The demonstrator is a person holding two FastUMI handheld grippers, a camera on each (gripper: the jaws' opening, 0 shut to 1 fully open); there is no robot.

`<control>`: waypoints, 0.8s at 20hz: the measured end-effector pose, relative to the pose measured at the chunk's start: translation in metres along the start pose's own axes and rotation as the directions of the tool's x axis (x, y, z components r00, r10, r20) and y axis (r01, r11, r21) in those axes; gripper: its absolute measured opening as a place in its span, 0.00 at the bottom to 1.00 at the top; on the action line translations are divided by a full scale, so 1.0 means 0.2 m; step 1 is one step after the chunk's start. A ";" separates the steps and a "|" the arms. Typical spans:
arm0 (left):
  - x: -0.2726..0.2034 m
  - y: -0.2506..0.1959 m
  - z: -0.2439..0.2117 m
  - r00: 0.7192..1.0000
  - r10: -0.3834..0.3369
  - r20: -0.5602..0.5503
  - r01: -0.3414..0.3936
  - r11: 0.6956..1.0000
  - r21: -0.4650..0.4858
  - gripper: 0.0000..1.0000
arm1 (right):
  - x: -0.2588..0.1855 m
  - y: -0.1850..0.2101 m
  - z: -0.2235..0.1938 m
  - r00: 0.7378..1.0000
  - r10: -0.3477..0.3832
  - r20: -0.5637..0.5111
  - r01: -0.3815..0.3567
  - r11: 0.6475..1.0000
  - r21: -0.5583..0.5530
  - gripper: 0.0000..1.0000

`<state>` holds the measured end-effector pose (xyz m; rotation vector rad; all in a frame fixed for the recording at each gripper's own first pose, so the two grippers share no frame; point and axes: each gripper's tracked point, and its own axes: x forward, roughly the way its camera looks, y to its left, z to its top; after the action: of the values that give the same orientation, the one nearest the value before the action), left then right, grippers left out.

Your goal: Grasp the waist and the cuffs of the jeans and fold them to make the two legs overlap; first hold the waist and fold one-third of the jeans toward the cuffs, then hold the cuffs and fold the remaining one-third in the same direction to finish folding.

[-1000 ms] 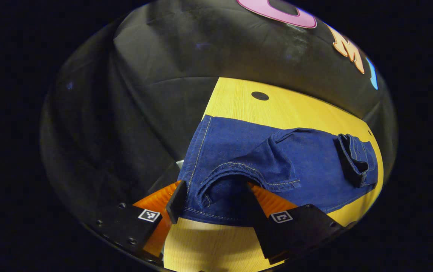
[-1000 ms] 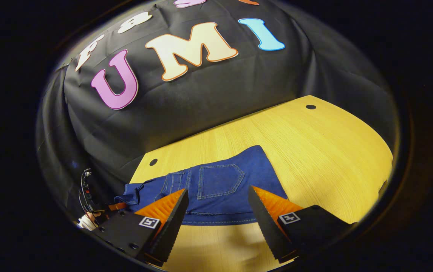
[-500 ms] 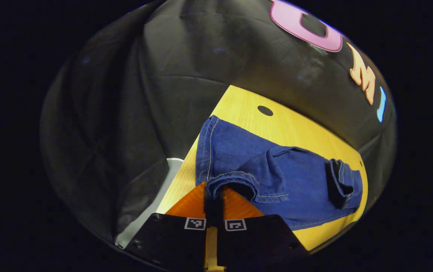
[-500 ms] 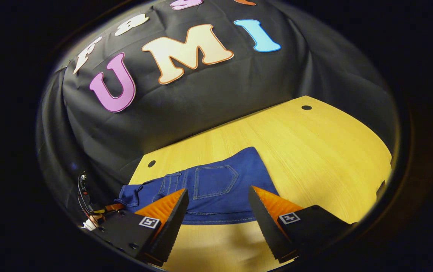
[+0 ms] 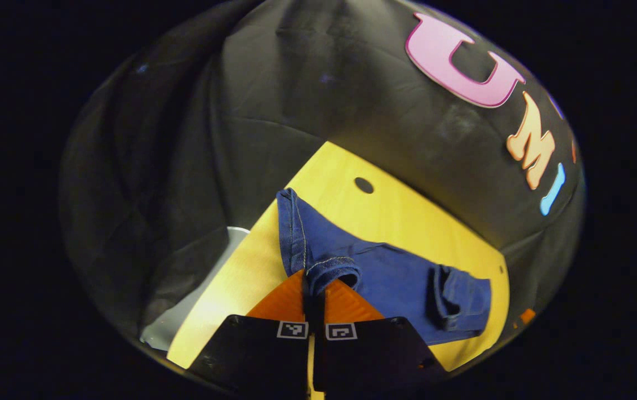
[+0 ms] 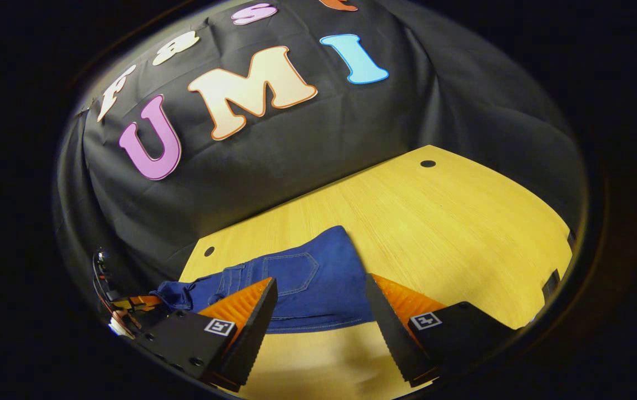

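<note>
Left tool [image 5: 314, 289] clamped tight on jeans [image 5: 391, 278] cuff, lower centre of frame. Right tool [image 6: 318, 311] gaped wide over jeans' near edge, gripping nothing. Jeans lay on surface [image 6: 441, 222].

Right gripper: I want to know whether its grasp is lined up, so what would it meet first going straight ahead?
Probably the folded jeans: the open right gripper frames their near edge, flat on the wooden table. Its height above them is unclear.

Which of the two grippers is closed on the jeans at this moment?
The left gripper: its orange fingers are pinched together on a hemmed edge of the jeans. The right gripper hangs open, fingers wide apart above the denim.
</note>
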<state>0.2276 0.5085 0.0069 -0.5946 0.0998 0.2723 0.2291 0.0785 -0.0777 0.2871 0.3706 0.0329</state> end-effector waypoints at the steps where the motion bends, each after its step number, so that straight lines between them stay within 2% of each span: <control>1: -0.03 -0.09 0.03 1.000 -0.026 0.014 0.026 1.000 -0.003 0.00 | 0.00 -0.03 0.02 1.000 0.006 0.001 -0.006 1.000 0.007 0.98; 5: -0.12 -0.52 0.11 0.993 -0.104 0.064 0.100 0.993 0.057 0.00 | 0.01 -0.18 0.12 1.000 0.021 0.011 -0.022 0.999 0.031 0.98; 9: -0.14 -1.02 0.11 0.981 -0.186 0.054 0.177 0.973 0.147 0.00 | 0.01 -0.41 0.24 0.999 0.018 0.032 -0.020 0.998 0.057 0.98; 11: -0.14 -1.27 0.07 0.973 -0.228 0.038 0.217 0.959 0.184 0.00 | 0.01 -0.53 0.28 0.999 0.011 0.036 -0.014 0.998 0.069 0.98; 14: -0.13 -1.61 -0.04 0.959 -0.283 -0.010 0.274 0.920 0.281 0.00 | 0.01 -0.71 0.33 0.999 -0.009 0.044 0.006 0.998 0.066 0.98; 16: -0.11 -1.79 -0.15 0.957 -0.285 -0.058 0.287 0.895 0.340 0.00 | 0.00 -0.77 0.37 0.999 -0.001 0.052 -0.003 0.998 0.068 0.98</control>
<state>0.3073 0.2025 0.1779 -0.2526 0.0626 -0.0367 0.2530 -0.0888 -0.0557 0.3553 0.3203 0.0134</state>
